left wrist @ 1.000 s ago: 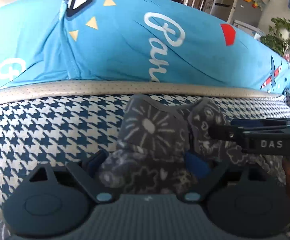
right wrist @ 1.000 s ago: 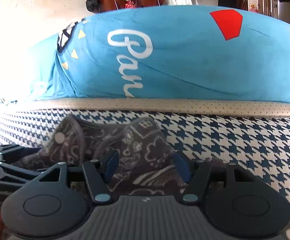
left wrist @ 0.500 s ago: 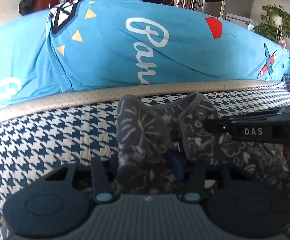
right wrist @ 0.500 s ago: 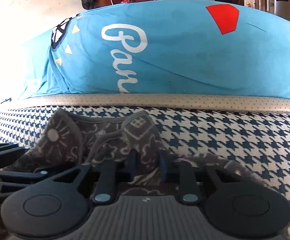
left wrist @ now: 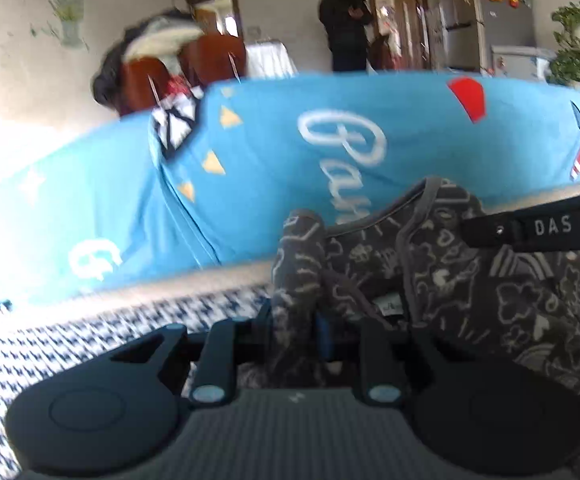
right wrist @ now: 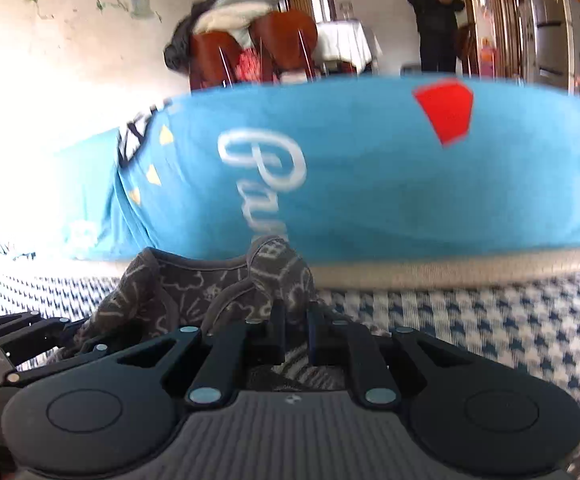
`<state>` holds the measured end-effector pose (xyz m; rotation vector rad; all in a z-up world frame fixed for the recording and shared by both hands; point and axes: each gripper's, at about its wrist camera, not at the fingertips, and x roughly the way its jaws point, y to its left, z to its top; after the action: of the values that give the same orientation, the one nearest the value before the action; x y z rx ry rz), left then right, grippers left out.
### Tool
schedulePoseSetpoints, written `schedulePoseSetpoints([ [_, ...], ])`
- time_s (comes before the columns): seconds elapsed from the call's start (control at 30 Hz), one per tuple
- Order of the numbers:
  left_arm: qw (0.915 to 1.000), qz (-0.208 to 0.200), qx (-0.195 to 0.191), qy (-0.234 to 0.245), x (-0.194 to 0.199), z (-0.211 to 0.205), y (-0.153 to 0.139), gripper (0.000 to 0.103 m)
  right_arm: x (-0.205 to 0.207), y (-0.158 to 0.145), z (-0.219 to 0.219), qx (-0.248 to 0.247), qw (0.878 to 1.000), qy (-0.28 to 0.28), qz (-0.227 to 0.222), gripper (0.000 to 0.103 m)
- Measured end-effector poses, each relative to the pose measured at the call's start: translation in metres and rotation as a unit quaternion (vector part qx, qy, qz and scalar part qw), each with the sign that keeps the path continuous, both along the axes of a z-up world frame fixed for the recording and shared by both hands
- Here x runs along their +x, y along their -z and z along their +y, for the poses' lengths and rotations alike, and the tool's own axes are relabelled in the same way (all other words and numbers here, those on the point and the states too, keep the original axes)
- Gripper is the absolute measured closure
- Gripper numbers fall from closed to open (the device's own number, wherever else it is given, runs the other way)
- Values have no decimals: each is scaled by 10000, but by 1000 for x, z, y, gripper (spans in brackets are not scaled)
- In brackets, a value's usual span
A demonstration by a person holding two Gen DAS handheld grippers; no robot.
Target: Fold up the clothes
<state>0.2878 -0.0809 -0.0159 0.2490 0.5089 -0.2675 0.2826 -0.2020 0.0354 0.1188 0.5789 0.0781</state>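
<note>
A small dark grey garment (left wrist: 441,272) with a white doodle print is lifted off the houndstooth surface (left wrist: 70,348). My left gripper (left wrist: 295,320) is shut on one bunched shoulder of it. My right gripper (right wrist: 293,328) is shut on the other shoulder (right wrist: 274,276). The right gripper shows in the left wrist view (left wrist: 537,228) at the right, and the left gripper shows in the right wrist view (right wrist: 14,336) at the lower left. The grey-trimmed neckline hangs between the two grips. The lower part of the garment is hidden.
A bright blue printed cloth (right wrist: 369,184) covers the raised back beyond a beige band (right wrist: 449,268). Behind it are brown chairs (right wrist: 250,56) with piled clothes, a standing person (right wrist: 435,20), a fridge and a plant (left wrist: 577,52).
Both grippers closed on the garment's shoulders and have lifted it. The views have tilted up and now show the room beyond the blue cloth.
</note>
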Motion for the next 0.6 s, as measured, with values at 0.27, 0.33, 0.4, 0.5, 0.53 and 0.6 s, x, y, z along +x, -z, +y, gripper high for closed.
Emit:
schedulePoseSetpoints([
  [0.27,9977,-528,-285,-317,27,1,-30,83,9,-26,7,187,9966,286,-755,91],
  [0.33,9982,-318,-288,-415,37,0,-22,82,16,-22,8,188,9969,275,-706,91],
  [0.4,9987,31,-233,-454,48,0,-11,76,21,-12,8,173,9980,295,-524,89],
  [0.5,9978,241,-343,-515,52,5,-8,70,22,-8,4,213,9982,362,-423,86],
  [0.53,9973,230,-417,-565,52,8,-11,66,22,-8,3,227,9982,370,-426,86],
  [0.6,9958,241,-633,-622,50,14,-20,58,21,-8,0,254,9980,385,-432,86],
])
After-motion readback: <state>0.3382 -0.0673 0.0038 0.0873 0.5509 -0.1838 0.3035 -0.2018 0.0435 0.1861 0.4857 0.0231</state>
